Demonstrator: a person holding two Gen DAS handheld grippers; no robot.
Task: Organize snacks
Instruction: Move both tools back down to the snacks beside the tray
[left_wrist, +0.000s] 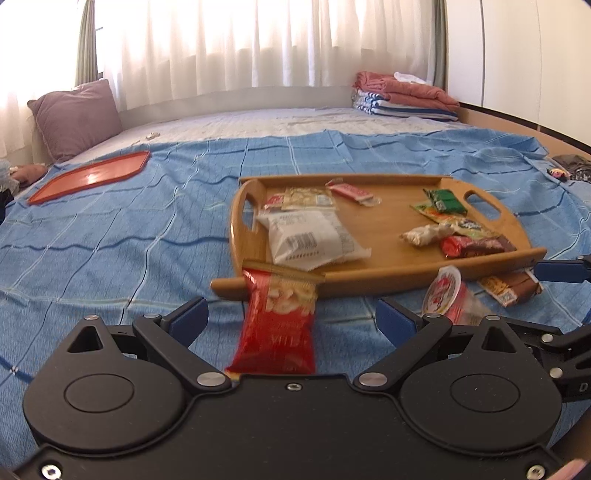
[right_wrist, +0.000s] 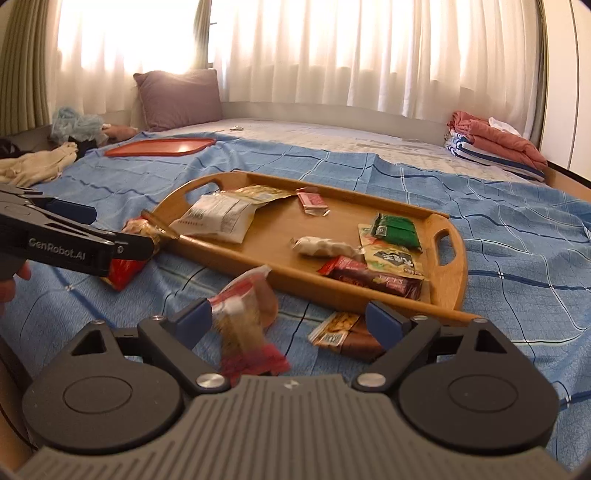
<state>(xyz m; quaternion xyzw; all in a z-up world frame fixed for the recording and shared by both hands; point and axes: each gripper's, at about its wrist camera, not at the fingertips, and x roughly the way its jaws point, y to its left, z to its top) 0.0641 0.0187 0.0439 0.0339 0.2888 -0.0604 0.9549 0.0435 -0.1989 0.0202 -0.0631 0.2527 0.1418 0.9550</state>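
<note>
Both grippers, left gripper (left_wrist: 291, 317) and right gripper (right_wrist: 288, 321), gape unclenched over loose packets at the wooden tray's (left_wrist: 369, 275) near edge; next I must grasp the red packet (left_wrist: 277, 325).

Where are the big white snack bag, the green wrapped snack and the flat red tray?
big white snack bag (left_wrist: 314, 238), left wrist view, middle.
green wrapped snack (right_wrist: 397, 230), right wrist view, middle.
flat red tray (left_wrist: 92, 175), left wrist view, inner face.

Daylight through the curtains (right_wrist: 332, 55), blown out white up top

Fisheye bends the edges, and the red snack bag (left_wrist: 275, 328) and the packet (right_wrist: 243, 325) between the fingers are motion-smeared; tray (right_wrist: 295, 284) looks sharper.
</note>
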